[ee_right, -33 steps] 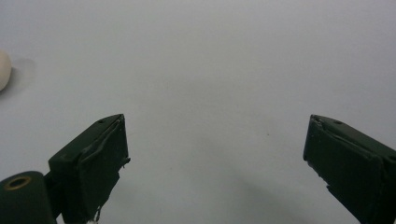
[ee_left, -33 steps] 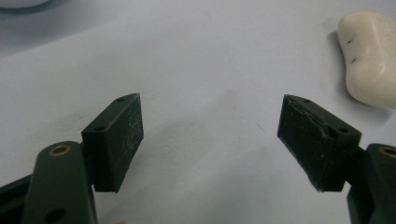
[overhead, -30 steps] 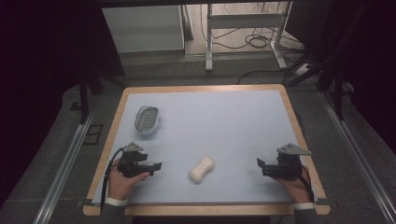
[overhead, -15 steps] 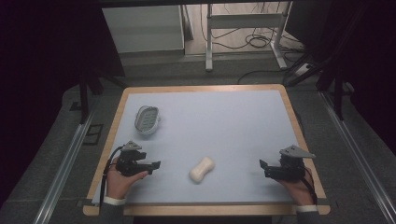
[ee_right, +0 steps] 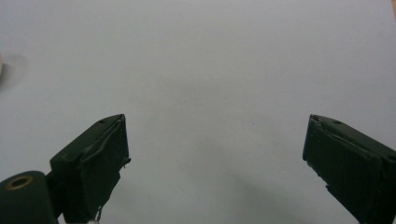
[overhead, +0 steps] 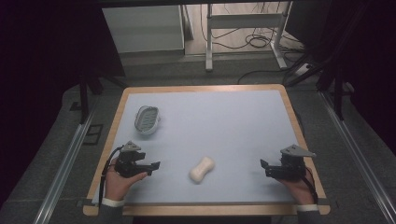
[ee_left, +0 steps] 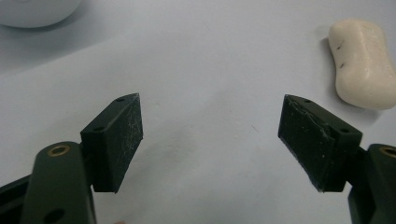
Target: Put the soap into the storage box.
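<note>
A cream bar of soap lies on the pale blue table top near the front, between my two hands. A white soap dish with a ribbed inside sits at the left. My left gripper rests open at the front left, pointing toward the soap; the left gripper view has the soap up at the right past the wide-apart jaws and the soap dish at the top left corner. Over at the front right, my right gripper stands open above bare table, with nothing between the jaws.
The table has a wooden rim, with dark floor all around it. A white cabinet and a metal desk frame with cables stand beyond the far edge. Metal rails run along both sides.
My right gripper has drifted slightly toward the front right edge. The left gripper, the soap and the dish have stayed put.
</note>
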Tool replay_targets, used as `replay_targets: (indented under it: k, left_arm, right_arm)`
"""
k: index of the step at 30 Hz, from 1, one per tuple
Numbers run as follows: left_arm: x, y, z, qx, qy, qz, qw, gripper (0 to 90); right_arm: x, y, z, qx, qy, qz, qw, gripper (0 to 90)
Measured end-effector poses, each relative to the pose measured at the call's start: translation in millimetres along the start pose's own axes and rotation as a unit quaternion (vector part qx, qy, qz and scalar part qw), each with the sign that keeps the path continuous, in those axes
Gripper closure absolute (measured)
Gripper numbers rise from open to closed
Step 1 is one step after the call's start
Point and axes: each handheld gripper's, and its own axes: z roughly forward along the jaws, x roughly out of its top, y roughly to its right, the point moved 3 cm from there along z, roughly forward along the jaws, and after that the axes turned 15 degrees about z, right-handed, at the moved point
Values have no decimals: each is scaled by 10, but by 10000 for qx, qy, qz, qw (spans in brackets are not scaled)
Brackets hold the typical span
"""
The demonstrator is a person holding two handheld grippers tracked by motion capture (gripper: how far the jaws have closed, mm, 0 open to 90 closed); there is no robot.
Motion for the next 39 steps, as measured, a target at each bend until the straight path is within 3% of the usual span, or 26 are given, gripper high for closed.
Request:
replay_targets:
  k: [11,15,23,30,39]
  left_arm:
    - [105,64,-109,-13,-8,-73,10000,224]
    - [204,115,-120,-53,-175,15,9998,225]
    - [366,193,-129,-146,-182,273,9994,227]
    - [461,270,-74,-269,-216,335,9988,242]
    - [588,442,134,-497,-527,532,9960,244]
  right_arm:
    - [19,36,-59,4,92,47,9999,67]
    - [14,35,-62,4,78,9,10000,67]
    - [13,47,-58,-29,69,12,10000,67]
    - [15,54,-68,-78,87,-4,9999,67]
    - [20,67,-84,-102,117,19,9999,67]
